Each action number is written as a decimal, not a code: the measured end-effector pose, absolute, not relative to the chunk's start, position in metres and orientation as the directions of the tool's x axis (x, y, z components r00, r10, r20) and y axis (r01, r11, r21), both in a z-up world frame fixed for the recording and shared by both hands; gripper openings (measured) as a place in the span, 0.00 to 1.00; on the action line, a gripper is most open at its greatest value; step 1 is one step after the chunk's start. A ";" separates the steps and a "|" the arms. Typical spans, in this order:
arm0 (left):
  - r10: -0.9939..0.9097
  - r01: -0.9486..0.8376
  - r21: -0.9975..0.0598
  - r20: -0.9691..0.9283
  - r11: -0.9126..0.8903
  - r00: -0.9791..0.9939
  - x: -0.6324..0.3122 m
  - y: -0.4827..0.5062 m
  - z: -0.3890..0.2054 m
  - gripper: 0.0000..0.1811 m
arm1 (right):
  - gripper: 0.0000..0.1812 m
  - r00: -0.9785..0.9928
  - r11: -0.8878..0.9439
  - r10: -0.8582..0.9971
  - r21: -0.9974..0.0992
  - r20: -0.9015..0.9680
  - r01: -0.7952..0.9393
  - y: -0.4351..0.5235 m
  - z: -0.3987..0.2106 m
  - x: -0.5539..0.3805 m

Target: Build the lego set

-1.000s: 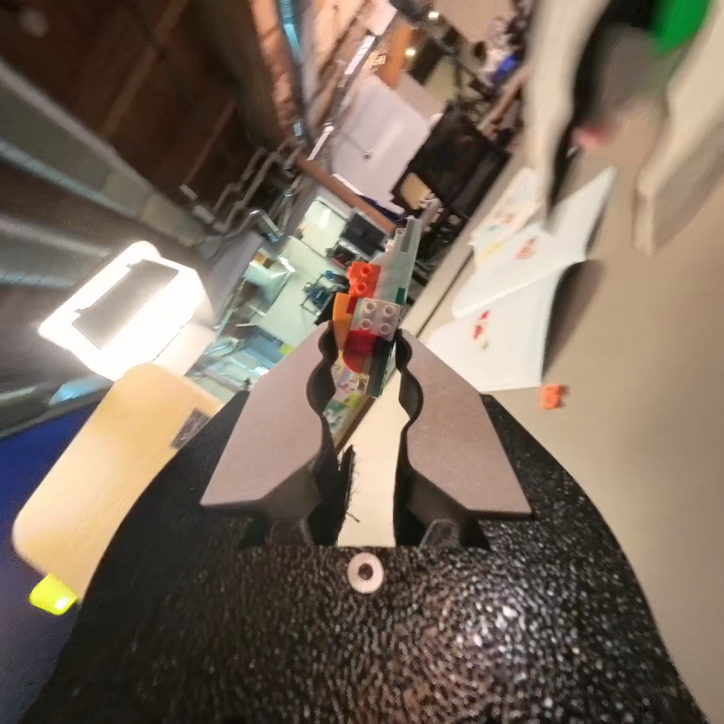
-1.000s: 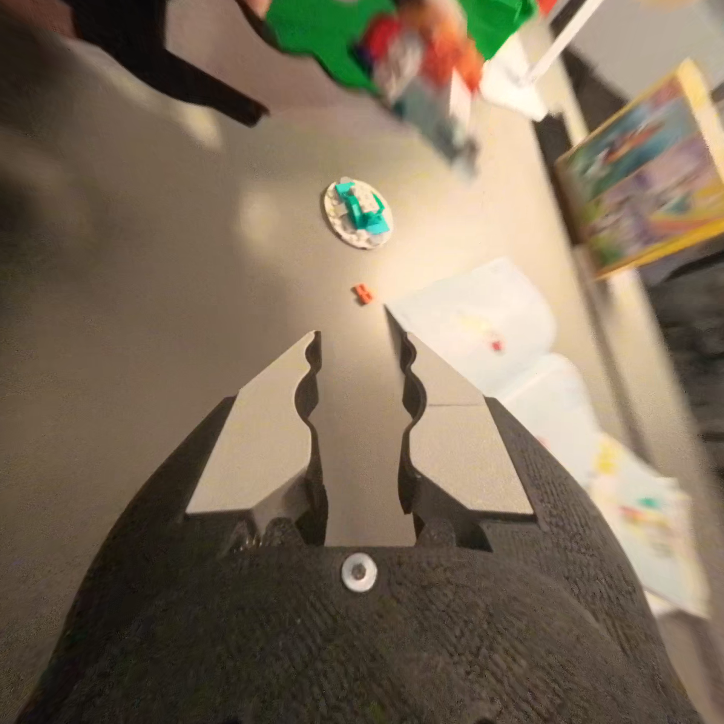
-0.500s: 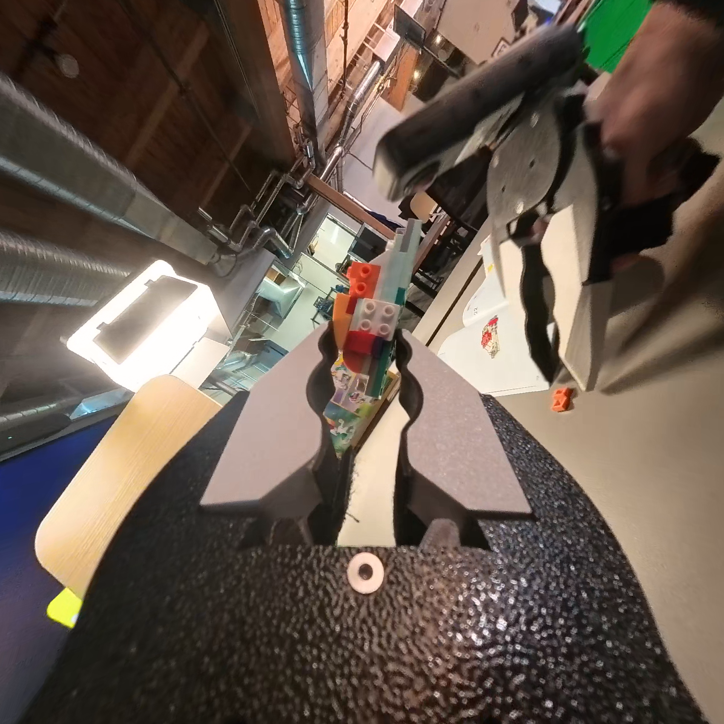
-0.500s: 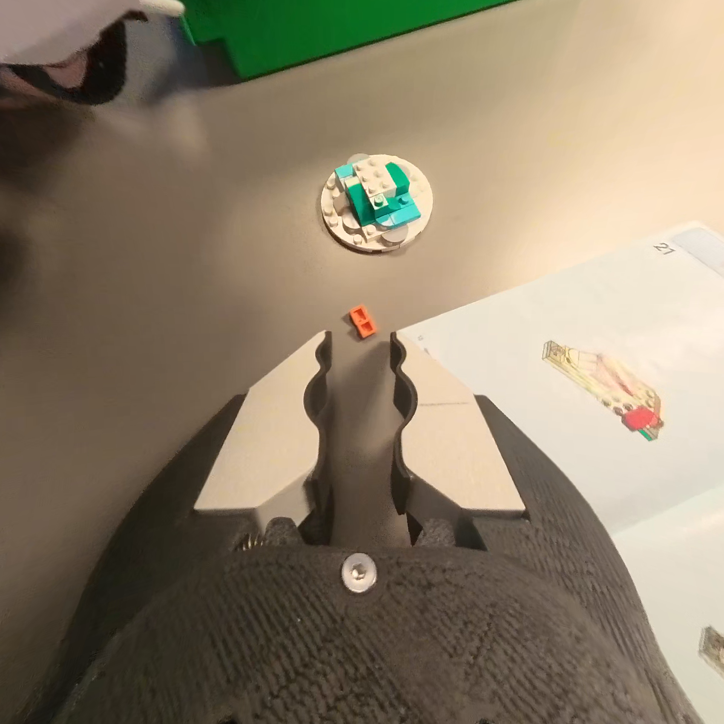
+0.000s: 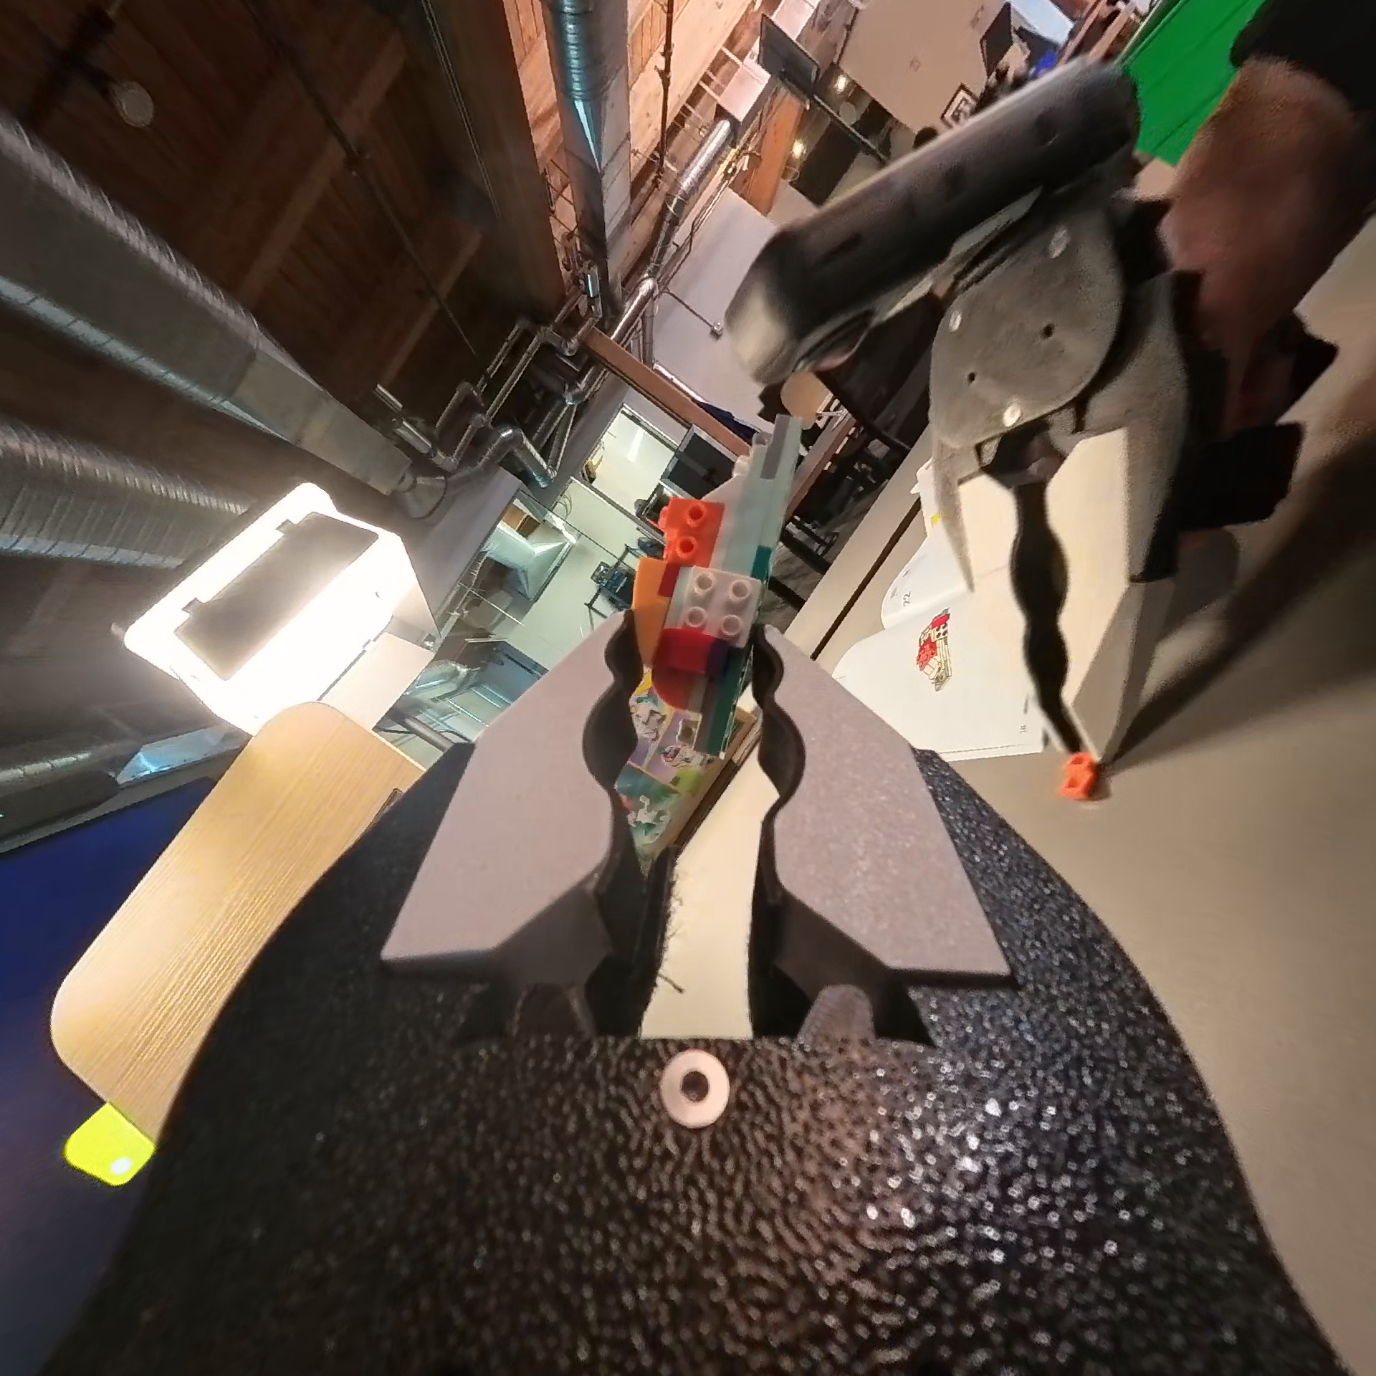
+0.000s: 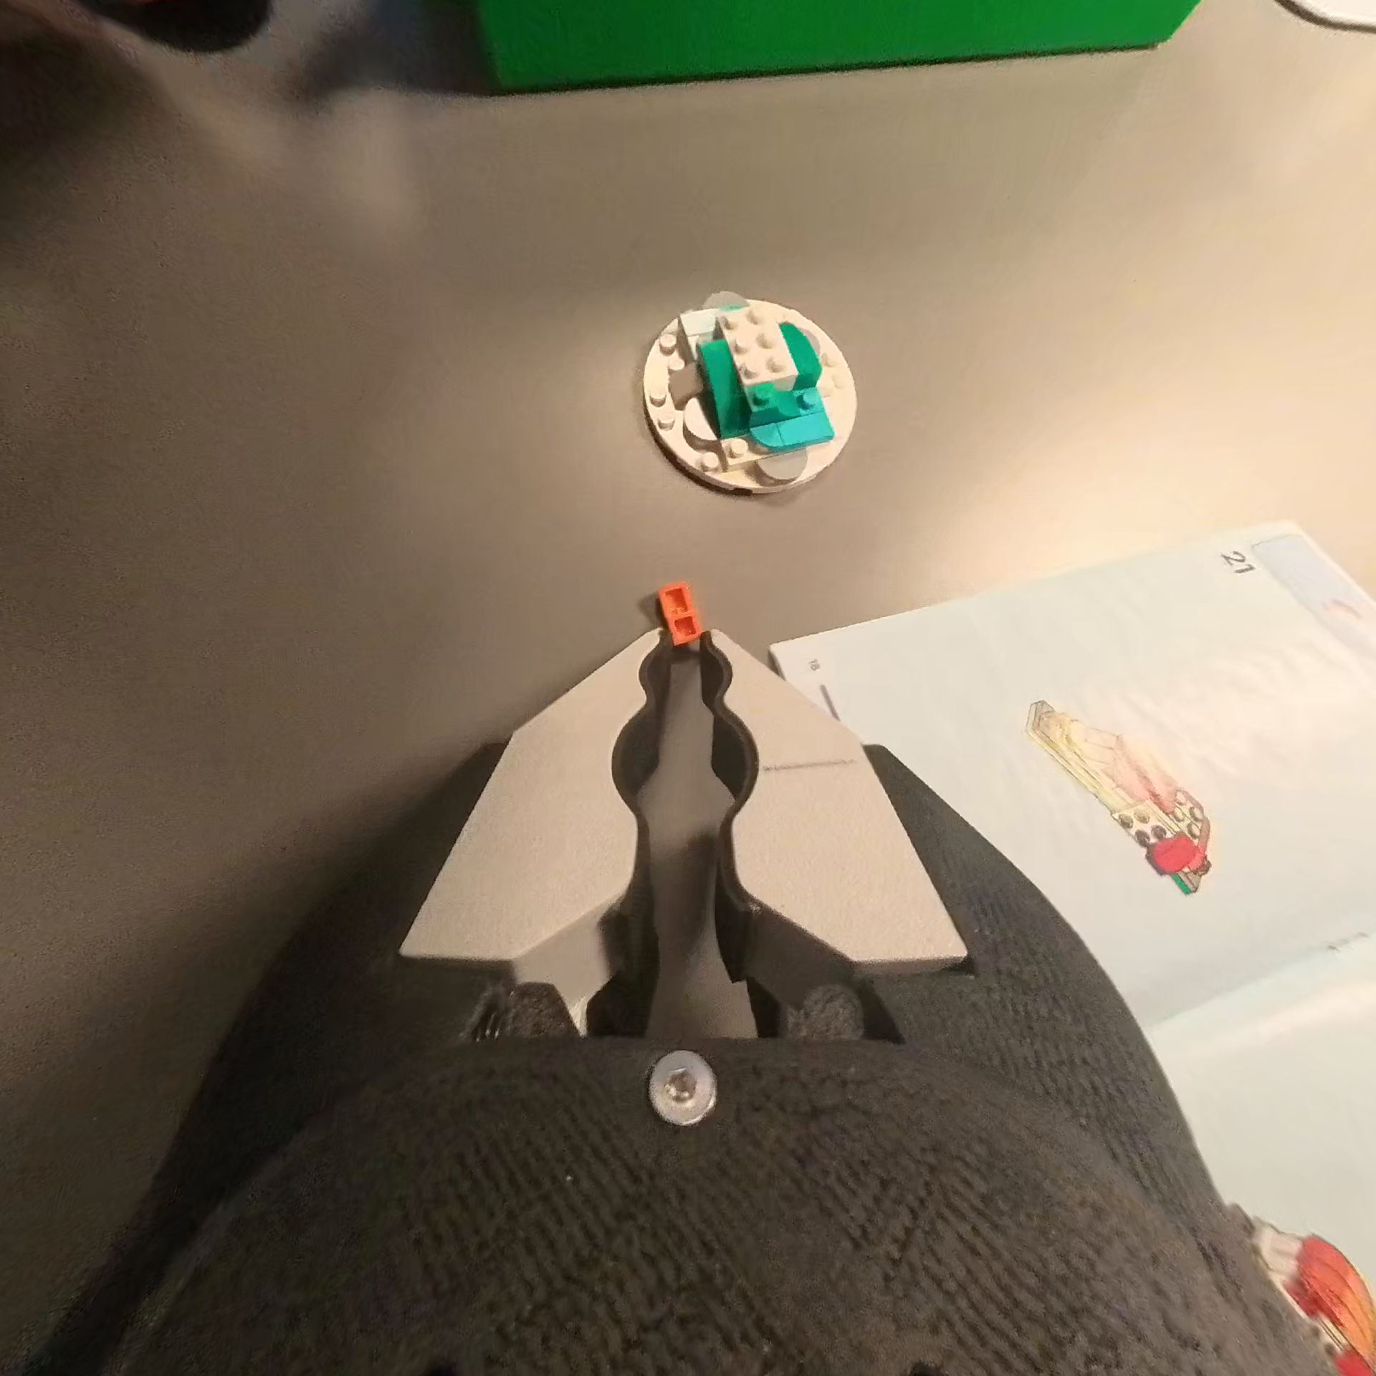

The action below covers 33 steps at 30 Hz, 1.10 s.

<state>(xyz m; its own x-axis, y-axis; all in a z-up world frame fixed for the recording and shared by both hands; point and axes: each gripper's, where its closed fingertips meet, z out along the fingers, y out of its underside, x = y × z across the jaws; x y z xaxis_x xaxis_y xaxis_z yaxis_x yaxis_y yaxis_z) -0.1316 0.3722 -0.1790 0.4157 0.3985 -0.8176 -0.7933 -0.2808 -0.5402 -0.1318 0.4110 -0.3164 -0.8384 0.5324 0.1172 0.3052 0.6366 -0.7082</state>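
My left gripper point(image 5: 689, 642) is shut on a multicoloured lego build point(image 5: 707, 596) of orange, red, white and teal bricks, held up in the air and sticking out past the fingertips. My right gripper point(image 6: 683, 642) points down at the grey table, and its tips have closed on the near end of a small orange brick point(image 6: 680, 620) that rests on the table. The left wrist view shows the right gripper point(image 5: 1076, 748) at the right, held by a hand, with the orange brick point(image 5: 1080, 778) at its tips.
A round white plate build with teal and white bricks point(image 6: 748, 395) sits beyond the orange brick. An open instruction booklet point(image 6: 1080, 744) lies to the right. A green box point(image 6: 819, 37) stands at the far edge. A wooden chair back point(image 5: 223, 893) is at left. Spacing between my two grippers at the tips: around 15 cm.
My right gripper came down to the table, moved up to the orange brick and narrowed its jaws onto it. My left gripper kept hold of the build, nearly still.
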 end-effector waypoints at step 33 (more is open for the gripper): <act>0.344 -0.811 -0.534 -0.828 -0.239 0.443 -0.116 0.381 -0.185 0.15 | 0.11 -0.794 0.875 0.392 -0.455 0.465 0.165 0.437 -0.310 -0.038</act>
<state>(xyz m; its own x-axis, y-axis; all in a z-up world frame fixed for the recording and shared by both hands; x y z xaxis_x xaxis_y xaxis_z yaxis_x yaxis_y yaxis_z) -0.1157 0.3811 -0.1854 0.4432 0.3444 -0.8276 -0.8112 -0.2389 -0.5338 -0.0384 0.4372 -0.3096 -0.7942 0.3916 0.4646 0.1651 0.8749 -0.4552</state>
